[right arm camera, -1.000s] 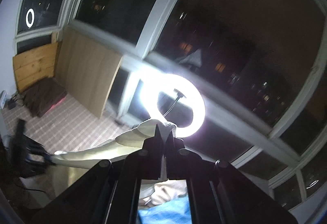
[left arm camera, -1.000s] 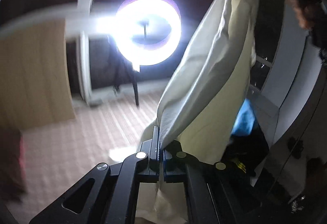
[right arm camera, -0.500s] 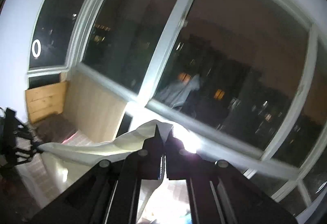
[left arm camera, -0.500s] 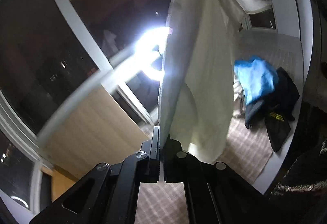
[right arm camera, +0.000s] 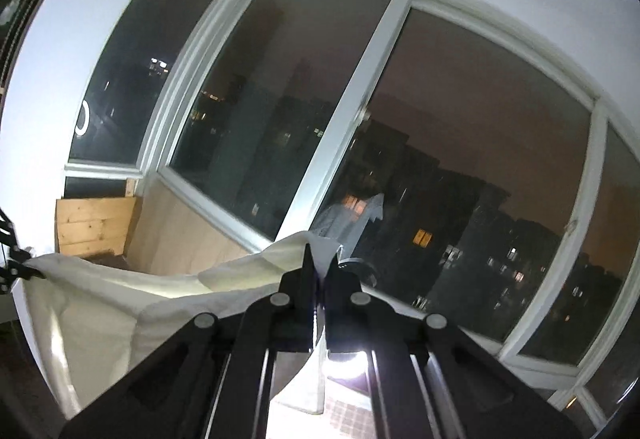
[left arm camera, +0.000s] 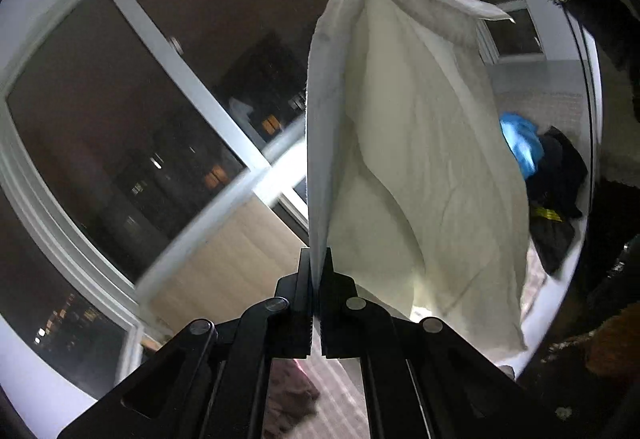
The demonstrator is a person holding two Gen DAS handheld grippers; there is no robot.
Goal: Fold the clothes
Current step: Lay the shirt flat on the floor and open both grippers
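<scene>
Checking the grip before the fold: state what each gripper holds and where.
Both hold the cream cloth. The left gripper pinches one end of its stretched edge; the right gripper pinches the other end.

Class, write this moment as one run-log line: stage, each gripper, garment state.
stage: spreading | left gripper: shut on cream garment | right gripper: shut on cream garment | garment: hanging in air between both, unfolded

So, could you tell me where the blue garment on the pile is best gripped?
Take the blue garment at its exposed upper bulge, coming from above: it lies crumpled atop dark clothes, and the hanging cream cloth covers its near side.
</scene>
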